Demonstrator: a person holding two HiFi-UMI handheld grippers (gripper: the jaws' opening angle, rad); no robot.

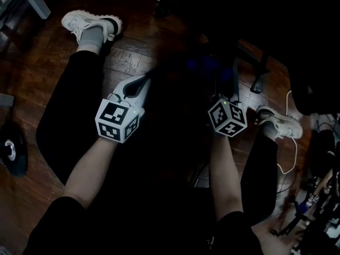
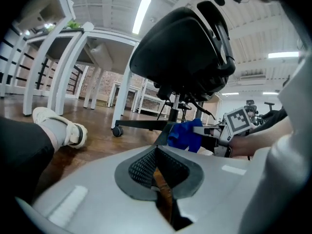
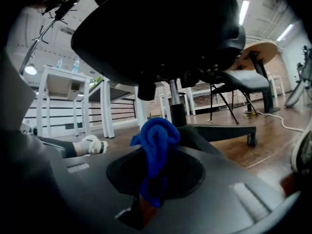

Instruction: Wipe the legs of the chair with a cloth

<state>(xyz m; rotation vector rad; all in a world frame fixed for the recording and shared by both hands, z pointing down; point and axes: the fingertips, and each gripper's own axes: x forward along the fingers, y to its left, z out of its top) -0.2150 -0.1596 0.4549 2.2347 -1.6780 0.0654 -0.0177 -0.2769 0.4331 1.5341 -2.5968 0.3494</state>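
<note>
left gripper (image 2: 157, 149): jaws clenched, nothing between them. right gripper (image 3: 156, 152): jaws grasping the blue cloth (image 3: 157, 133), which bunches up in a fold above the jaw tips.

Just past the right jaws is the chair base hub (image 3: 195, 130). The column (image 3: 176, 104) rises dead ahead to the seat (image 3: 161, 33) overhead. One leg (image 3: 226, 130) runs off to the right of the jaws, with a castor (image 3: 251, 140) at its end on the wood floor (image 3: 273, 130). Can't tell if the cloth touches the base.

Left of the right jaws and further out is the person's shoe (image 3: 92, 144).

Left gripper view: the cloth is ahead and to the right of the left jaws, at the hub. A second leg runs left from there to its own castor, well apart from the left jaws. The other shoe is far left of them.

Head view: both grippers are side by side between the person's legs, pointing at the dark chair.
</note>
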